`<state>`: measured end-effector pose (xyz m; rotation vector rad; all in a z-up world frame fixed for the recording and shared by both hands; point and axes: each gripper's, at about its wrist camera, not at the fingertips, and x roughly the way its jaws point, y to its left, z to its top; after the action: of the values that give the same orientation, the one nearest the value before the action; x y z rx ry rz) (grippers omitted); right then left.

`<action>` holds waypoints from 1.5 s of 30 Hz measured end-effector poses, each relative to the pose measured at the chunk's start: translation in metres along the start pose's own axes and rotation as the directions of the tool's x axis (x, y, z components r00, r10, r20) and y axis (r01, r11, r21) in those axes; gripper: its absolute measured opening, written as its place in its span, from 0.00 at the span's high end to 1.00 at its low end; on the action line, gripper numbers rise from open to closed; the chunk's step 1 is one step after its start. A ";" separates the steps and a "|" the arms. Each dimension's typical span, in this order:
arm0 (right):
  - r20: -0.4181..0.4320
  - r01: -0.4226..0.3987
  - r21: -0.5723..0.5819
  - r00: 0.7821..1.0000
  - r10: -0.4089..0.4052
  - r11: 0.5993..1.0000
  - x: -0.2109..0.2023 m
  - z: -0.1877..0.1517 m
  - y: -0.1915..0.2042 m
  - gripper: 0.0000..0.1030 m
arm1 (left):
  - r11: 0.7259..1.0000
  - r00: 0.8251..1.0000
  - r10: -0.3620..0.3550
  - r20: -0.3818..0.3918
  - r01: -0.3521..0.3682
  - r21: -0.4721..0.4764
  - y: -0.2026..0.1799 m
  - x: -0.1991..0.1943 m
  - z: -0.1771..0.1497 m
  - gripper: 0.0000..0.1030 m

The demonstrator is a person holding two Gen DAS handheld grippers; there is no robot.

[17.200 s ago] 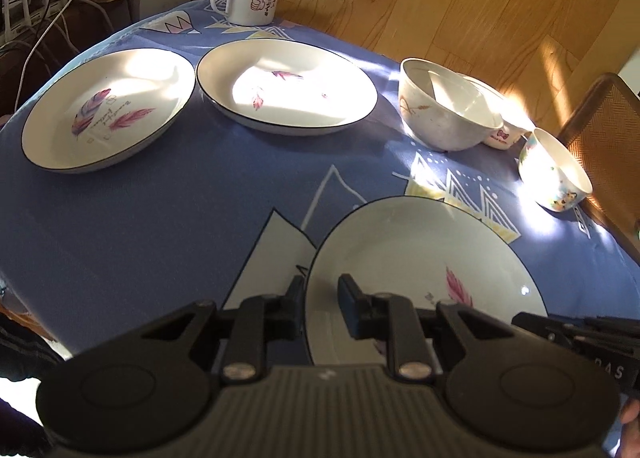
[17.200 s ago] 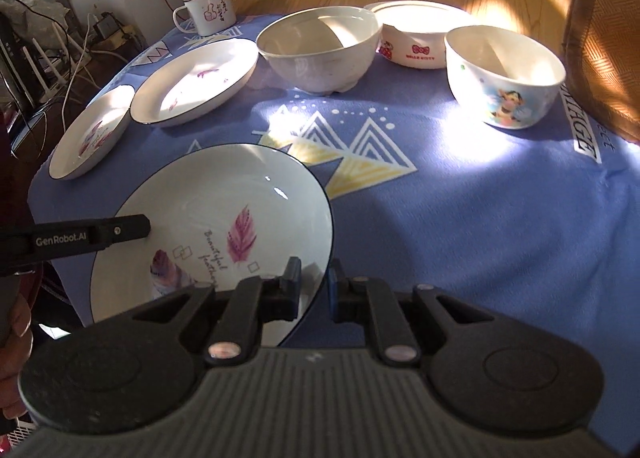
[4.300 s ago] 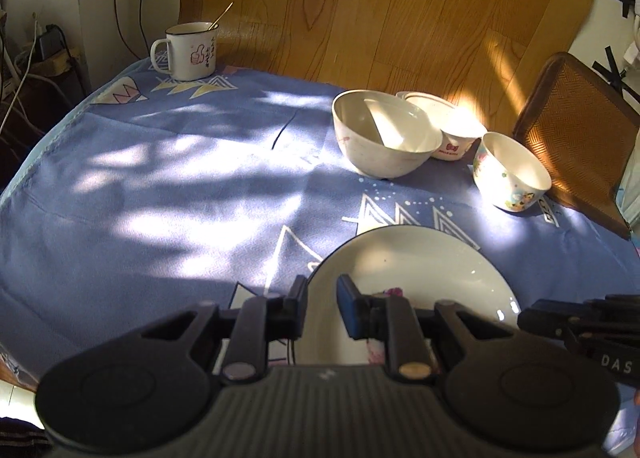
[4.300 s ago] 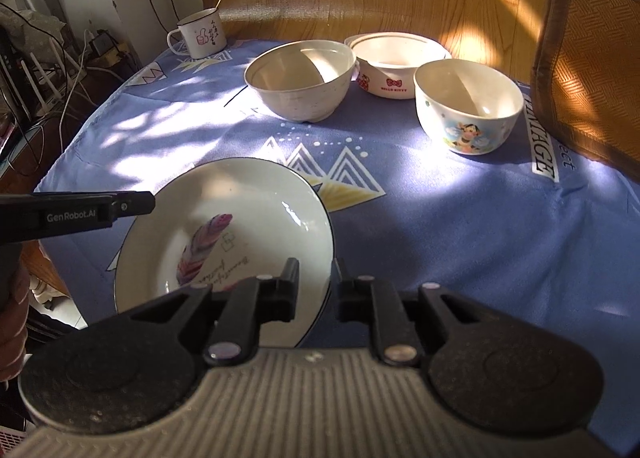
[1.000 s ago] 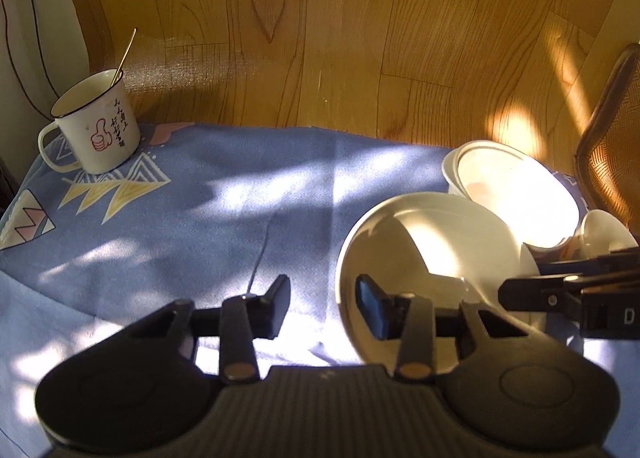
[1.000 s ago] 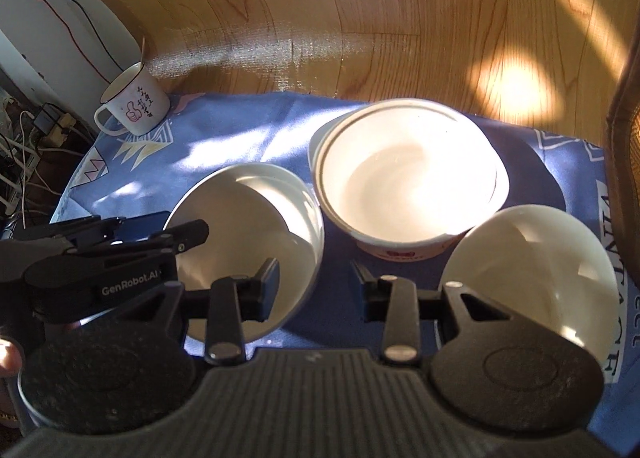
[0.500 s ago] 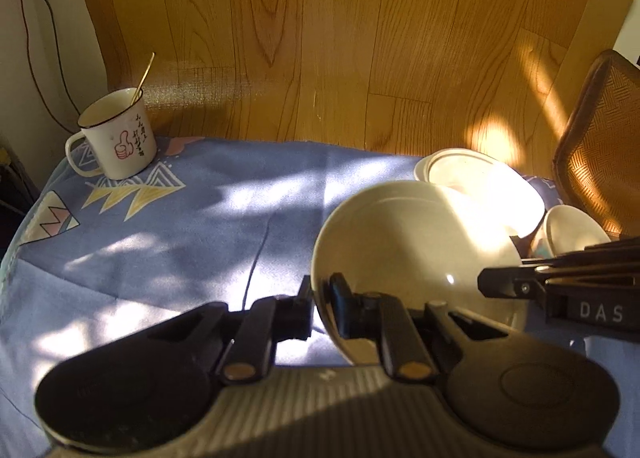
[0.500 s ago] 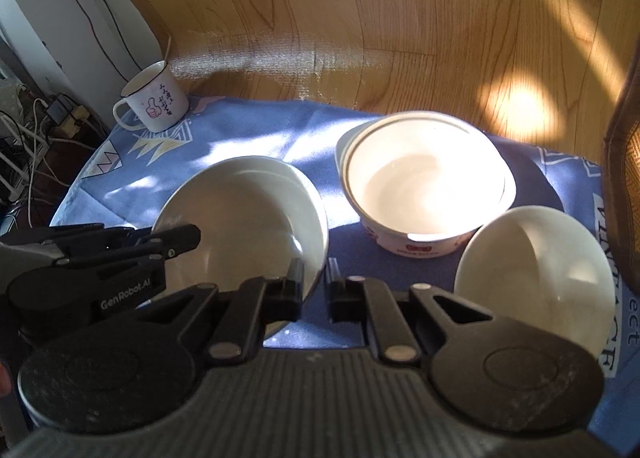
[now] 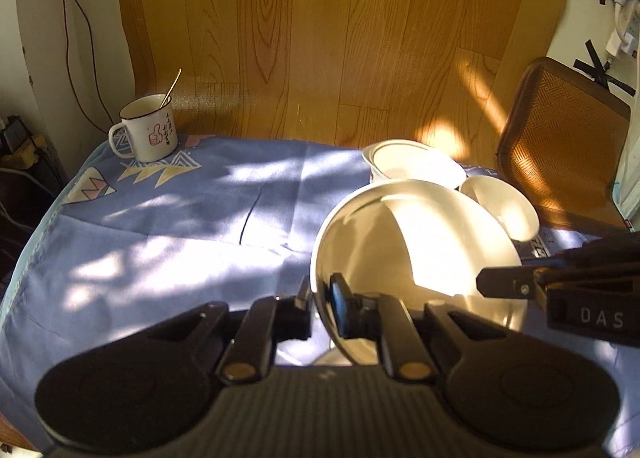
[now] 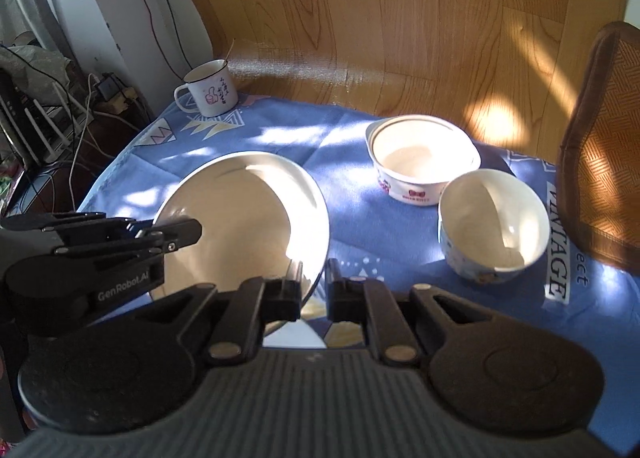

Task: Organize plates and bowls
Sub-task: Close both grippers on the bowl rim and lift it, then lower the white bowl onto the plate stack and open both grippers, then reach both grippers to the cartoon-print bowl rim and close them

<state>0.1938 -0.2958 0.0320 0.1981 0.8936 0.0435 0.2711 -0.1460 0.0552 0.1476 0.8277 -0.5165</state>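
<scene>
Bowl (image 9: 416, 250), large and white, sits in the lower centre of both views, lifted off the blue tablecloth (image 9: 180, 217) and tipped so that its sunlit hollow faces the cameras. The left gripper (image 9: 321, 304) is clenched on the bowl's rim at the lower left edge of the bowl in the left wrist view, one finger outside the wall and one inside. The right gripper (image 10: 313, 290) pinches the rim on the opposite side, at the bowl's lower right edge in the right wrist view, again with a finger on each face of the wall. Each gripper also shows in the other's view: the right one enters from the right edge of the left wrist frame, the left one from the left edge of the right wrist frame. Right of centre in the right wrist view stand two more bowls, a shallow rimmed bowl (image 10: 420, 155) with small red bow prints and, just beside it toward the lower right, a small deep bowl (image 10: 492, 225) with a cartoon print. A mug (image 10: 208, 94) with a thumbs-up picture and a thin stick in it stands in the upper left, well apart from the bowls. A woven brown chair back (image 10: 600, 161) fills the right edge.
</scene>
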 end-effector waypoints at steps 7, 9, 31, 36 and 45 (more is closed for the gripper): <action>-0.053 -0.001 -0.044 0.999 -0.001 0.999 -0.008 -0.044 0.017 0.86 | 1.000 0.999 -0.006 -0.046 0.005 -0.016 -0.008 -0.017 -0.058 0.90; -0.069 -0.003 -0.050 0.998 -0.001 0.999 -0.007 -0.054 0.020 0.86 | 1.000 0.998 -0.006 -0.070 0.004 -0.024 -0.006 -0.015 -0.069 0.90; 0.116 0.046 0.282 0.990 -0.081 0.958 -0.050 -0.052 -0.085 0.67 | 0.986 0.997 0.018 0.071 -0.006 -0.167 0.051 -0.068 -0.081 0.54; 0.134 0.093 0.362 0.979 -0.151 0.928 -0.051 -0.042 -0.117 0.67 | 0.983 0.997 0.042 0.070 -0.029 -0.182 0.072 -0.072 -0.096 0.55; 0.118 0.079 0.377 0.984 -0.133 0.923 -0.033 -0.027 -0.133 0.67 | 0.984 0.998 0.049 0.047 -0.040 -0.172 0.073 -0.056 -0.079 0.56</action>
<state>0.1464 -0.4258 0.0159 0.5001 0.7635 -0.2413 0.2235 -0.0359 0.0376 -0.0051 0.8127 -0.4032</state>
